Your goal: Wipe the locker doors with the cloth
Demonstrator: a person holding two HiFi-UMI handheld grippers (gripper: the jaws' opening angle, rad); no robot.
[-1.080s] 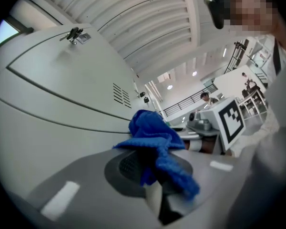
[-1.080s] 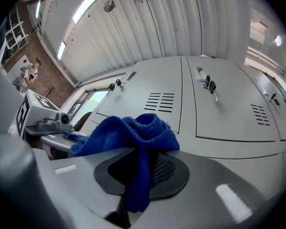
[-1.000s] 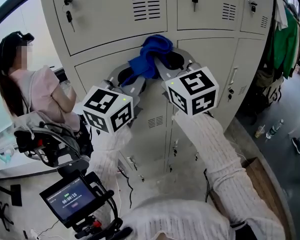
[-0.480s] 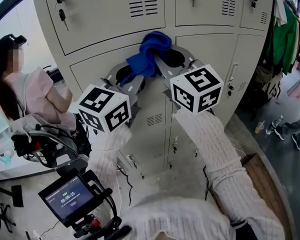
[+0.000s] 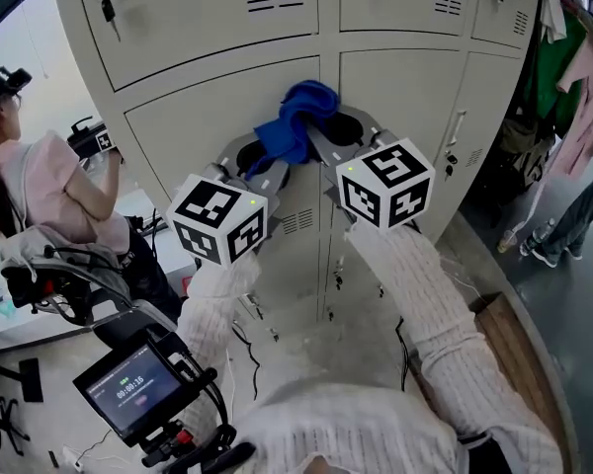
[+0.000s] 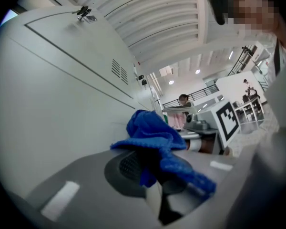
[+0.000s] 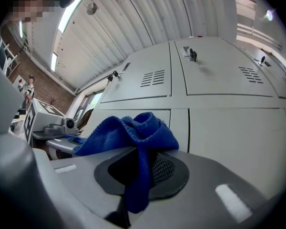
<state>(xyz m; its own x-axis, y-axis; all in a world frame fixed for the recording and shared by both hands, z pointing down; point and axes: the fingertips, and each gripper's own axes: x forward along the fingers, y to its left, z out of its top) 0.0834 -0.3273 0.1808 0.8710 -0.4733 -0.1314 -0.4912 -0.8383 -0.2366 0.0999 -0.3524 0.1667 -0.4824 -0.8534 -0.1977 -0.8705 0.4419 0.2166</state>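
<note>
A bunched blue cloth (image 5: 295, 124) is pressed against the grey locker doors (image 5: 227, 117) at the seam between two middle doors. Both grippers hold it. My left gripper (image 5: 269, 158) is shut on the cloth's lower left part, seen as the cloth (image 6: 155, 144) draped over its jaws. My right gripper (image 5: 321, 131) is shut on the cloth's right part, where the cloth (image 7: 133, 142) hangs down between its jaws. Upper doors (image 7: 200, 75) with vents and keys rise beyond the cloth.
A seated person in pink (image 5: 54, 191) is at the left beside a chair (image 5: 59, 275). A camera rig with a screen (image 5: 133, 388) stands low left. Clothes hang at the right (image 5: 563, 87), where another person's legs (image 5: 563, 225) stand. Keys hang from locks (image 5: 109, 10).
Both grippers and the cloth have slid down the locker front, from just under the upper doors' edge onto the middle doors. A person has walked in at the right.
</note>
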